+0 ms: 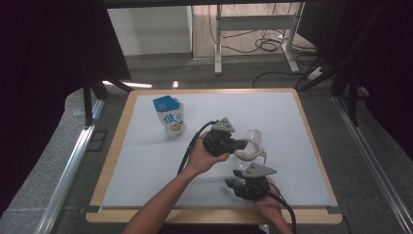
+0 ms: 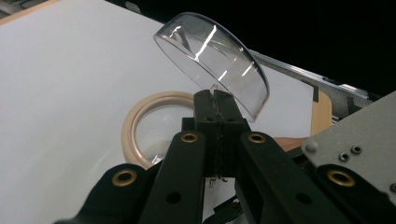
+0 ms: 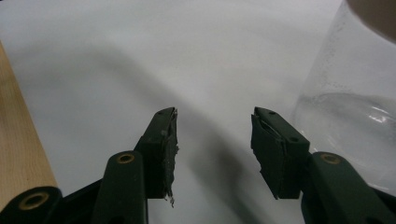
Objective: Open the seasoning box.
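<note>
Two grippers at centre frame: left gripper (image 1: 242,144) clamps the tilted clear lid (image 2: 212,63) above the jar (image 3: 355,112), which stands right of the released, empty right gripper (image 3: 214,140).

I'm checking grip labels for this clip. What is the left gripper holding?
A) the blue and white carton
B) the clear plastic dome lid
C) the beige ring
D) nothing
B: in the left gripper view the left gripper has its jaws shut on the edge of the clear plastic dome lid, held tilted above the beige ring lying on the white table.
</note>
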Demonstrator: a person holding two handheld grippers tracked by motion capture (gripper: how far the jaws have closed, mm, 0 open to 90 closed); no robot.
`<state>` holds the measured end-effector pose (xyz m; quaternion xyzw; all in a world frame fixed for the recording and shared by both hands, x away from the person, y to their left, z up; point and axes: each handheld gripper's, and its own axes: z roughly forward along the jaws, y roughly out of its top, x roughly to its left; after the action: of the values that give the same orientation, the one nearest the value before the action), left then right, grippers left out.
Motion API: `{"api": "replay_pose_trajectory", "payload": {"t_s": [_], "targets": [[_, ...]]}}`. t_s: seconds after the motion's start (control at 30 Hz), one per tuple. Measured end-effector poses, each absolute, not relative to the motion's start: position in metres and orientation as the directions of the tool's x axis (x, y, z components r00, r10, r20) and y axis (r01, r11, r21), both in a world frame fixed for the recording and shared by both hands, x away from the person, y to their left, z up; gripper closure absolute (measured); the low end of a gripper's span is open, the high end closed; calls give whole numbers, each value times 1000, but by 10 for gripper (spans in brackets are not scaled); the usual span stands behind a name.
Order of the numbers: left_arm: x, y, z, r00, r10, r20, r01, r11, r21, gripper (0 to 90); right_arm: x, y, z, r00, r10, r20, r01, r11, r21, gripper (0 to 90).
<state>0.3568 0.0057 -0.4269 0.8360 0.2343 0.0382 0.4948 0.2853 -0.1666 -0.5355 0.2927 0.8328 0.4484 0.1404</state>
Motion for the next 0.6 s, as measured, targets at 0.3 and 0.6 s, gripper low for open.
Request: {"api": "replay_pose_trajectory", "payload": {"t_s": [0.3,0.6], "targets": [[354,-15,-416,905,401,-145,324,-427,844,900,284,-165,-536,-791,612,16,350,431,832,498],[351,-29,-410,919,374,-125,297,-449,843,900,282,-162,-538,-797,604,14,350,443,825,486]]}}
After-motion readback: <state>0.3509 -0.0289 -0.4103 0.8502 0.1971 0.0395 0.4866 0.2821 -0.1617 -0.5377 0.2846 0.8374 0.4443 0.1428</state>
